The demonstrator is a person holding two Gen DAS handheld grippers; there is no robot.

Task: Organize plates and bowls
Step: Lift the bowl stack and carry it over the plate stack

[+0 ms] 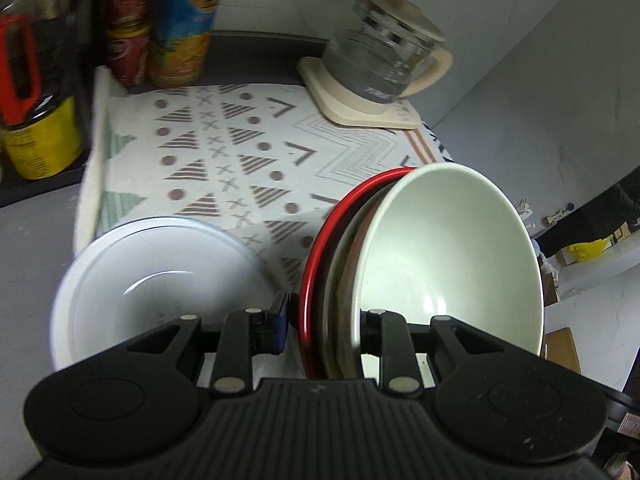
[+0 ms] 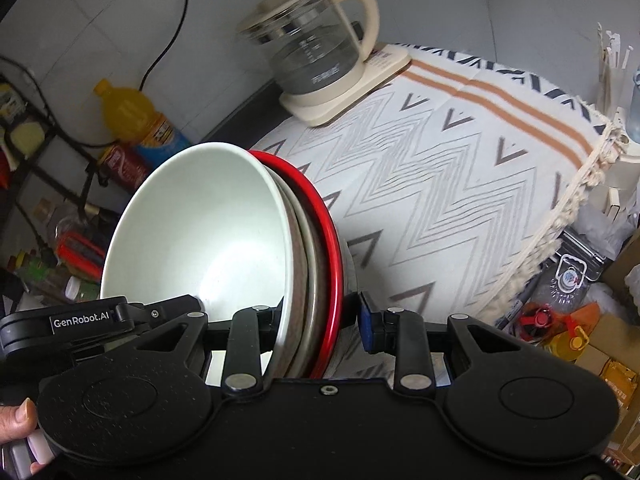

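both grippers' jaws, left (image 1: 322, 326) and right (image 2: 318, 322), clamped on the tilted dish stack (image 1: 448, 256), above the patterned cloth (image 1: 240, 140)

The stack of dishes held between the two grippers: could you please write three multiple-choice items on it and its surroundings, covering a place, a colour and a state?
1. Where does the glass kettle stand?
A. on a cream base at the far end of the patterned cloth
B. inside the white bowl
C. on the floor

2. What colour is the outermost rim of the stack?
A. blue
B. red
C. yellow

3. How is the stack held?
A. flat on the cloth
B. upside down
C. on edge, left gripper and right gripper both straddling it

Answers: 1 A, the base sits on the cloth's far end; 2 B, a red rim shows; 3 C, the rims run between both grippers' fingers.
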